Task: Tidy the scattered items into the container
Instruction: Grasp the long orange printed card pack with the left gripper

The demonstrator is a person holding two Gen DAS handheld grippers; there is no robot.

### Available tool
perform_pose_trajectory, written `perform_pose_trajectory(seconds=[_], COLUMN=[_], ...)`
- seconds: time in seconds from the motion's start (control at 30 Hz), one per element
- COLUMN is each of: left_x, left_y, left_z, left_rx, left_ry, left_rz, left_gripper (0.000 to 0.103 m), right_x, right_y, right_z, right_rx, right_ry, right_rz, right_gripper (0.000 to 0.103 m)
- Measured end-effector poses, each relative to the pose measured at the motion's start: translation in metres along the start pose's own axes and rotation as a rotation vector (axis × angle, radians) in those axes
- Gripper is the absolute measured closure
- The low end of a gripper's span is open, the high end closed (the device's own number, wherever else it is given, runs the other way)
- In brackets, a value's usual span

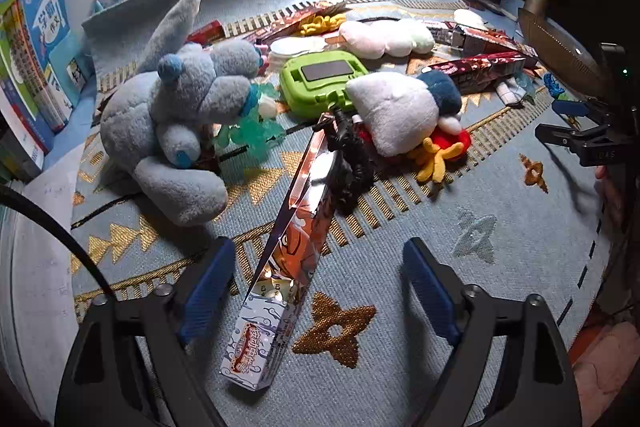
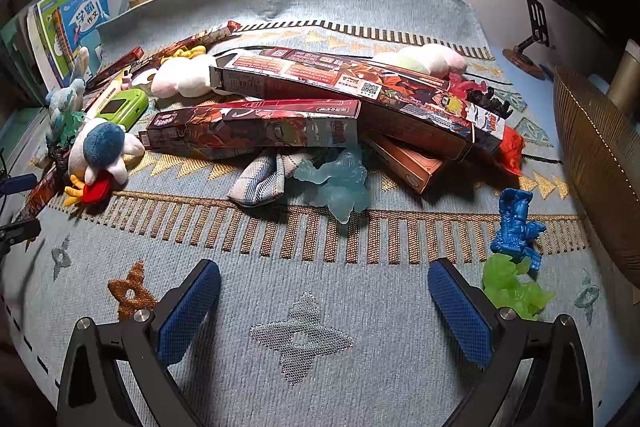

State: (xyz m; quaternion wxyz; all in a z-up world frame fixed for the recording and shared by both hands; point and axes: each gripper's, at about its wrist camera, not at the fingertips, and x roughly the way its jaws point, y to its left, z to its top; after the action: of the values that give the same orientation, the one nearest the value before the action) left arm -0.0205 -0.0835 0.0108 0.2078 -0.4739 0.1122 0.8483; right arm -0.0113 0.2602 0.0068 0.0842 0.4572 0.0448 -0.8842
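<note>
My left gripper [image 1: 318,247] is open and points down at the rug. A long printed box [image 1: 296,227] lies between its fingers, close to the left pad [image 1: 208,291] and well apart from the right one. A black figure [image 1: 352,155] leans on the box's far end. My right gripper [image 2: 324,267] is wide open over bare rug with nothing between its fingers. Just right of it lie a green translucent figure [image 2: 516,291] and a blue figure [image 2: 516,223]. The woven basket [image 2: 592,155] stands at the right edge.
A pile of long boxes [image 2: 340,79], a pale blue figure [image 2: 340,183], a checked cloth [image 2: 260,179] and a red figure [image 2: 512,147] lie mid-rug. A blue-grey plush rabbit [image 1: 176,107], a white plush bird [image 1: 400,107] and a green case [image 1: 320,79] lie left. Books [image 1: 36,59] line the left edge.
</note>
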Motion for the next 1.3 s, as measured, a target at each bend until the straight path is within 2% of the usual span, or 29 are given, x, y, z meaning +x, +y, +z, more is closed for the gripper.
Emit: perform_pose_trajectory(seconds=[0.03, 0.1, 0.17, 0.27, 0.33, 0.53, 0.7, 0.73, 0.77, 0.8, 0.87, 0.93, 1.0, 1.13, 1.23, 1.3], left_x=[-0.001, -0.003, -0.006, -0.010, -0.015, -0.042, -0.058, -0.057, -0.055, -0.053, -0.047, -0.042, -0.033, -0.031, -0.030, -0.030], left_y=[0.001, 0.000, 0.000, -0.010, -0.013, -0.018, -0.017, -0.013, -0.009, -0.007, -0.006, -0.008, -0.008, -0.014, -0.014, -0.013], left_z=[0.000, -0.001, -0.002, -0.008, -0.014, -0.048, -0.058, -0.058, -0.058, -0.058, -0.054, -0.056, -0.056, -0.057, -0.056, -0.057], left_rx=[-0.002, -0.010, -0.032, -0.047, -0.097, -0.292, -0.364, -0.385, -0.408, -0.426, -0.436, -0.436, -0.447, -0.440, -0.434, -0.431], left_ry=[-0.014, -0.026, -0.039, -0.049, -0.056, -0.095, -0.181, -0.198, -0.207, -0.212, -0.209, -0.213, -0.206, -0.239, -0.246, -0.248], left_rz=[-0.007, 0.002, 0.001, 0.034, 0.034, 0.052, 0.121, 0.112, 0.088, 0.075, 0.088, 0.086, 0.062, 0.093, 0.098, 0.097], left_gripper=[0.031, 0.047, 0.073, 0.084, 0.089, 0.089, 0.089, 0.089, 0.089, 0.089, 0.089, 0.089, 0.089, 0.089, 0.089, 0.089], right_x=[0.000, 0.000, 0.000, 0.000, 0.000, 0.000, -0.012, -0.017, -0.021, -0.025, -0.029, -0.031, -0.035, -0.029, -0.011, 0.001], right_y=[0.000, 0.000, 0.000, 0.000, 0.000, 0.000, -0.002, -0.004, -0.006, -0.009, -0.019, -0.024, -0.023, -0.014, -0.012, -0.014], right_z=[0.000, 0.000, 0.000, 0.000, 0.000, 0.000, 0.000, 0.000, -0.001, -0.001, 0.000, 0.005, 0.013, 0.035, 0.050, 0.058], right_rx=[0.000, 0.000, 0.000, 0.000, 0.000, 0.000, 0.004, 0.007, 0.013, 0.025, 0.064, 0.080, 0.066, 0.019, 0.006, 0.021], right_ry=[0.000, 0.000, 0.000, -0.001, -0.001, -0.001, -0.051, -0.070, -0.089, -0.105, -0.121, -0.120, -0.145, -0.145, -0.114, -0.091], right_rz=[0.000, 0.000, 0.000, 0.000, 0.000, 0.002, 0.024, 0.040, 0.055, 0.064, 0.082, 0.132, 0.139, 0.111, 0.097, 0.123], right_gripper=[0.000, 0.000, 0.000, 0.000, 0.000, 0.000, 0.003, 0.010, 0.023, 0.028, 0.046, 0.053, 0.053, 0.054, 0.054, 0.060])
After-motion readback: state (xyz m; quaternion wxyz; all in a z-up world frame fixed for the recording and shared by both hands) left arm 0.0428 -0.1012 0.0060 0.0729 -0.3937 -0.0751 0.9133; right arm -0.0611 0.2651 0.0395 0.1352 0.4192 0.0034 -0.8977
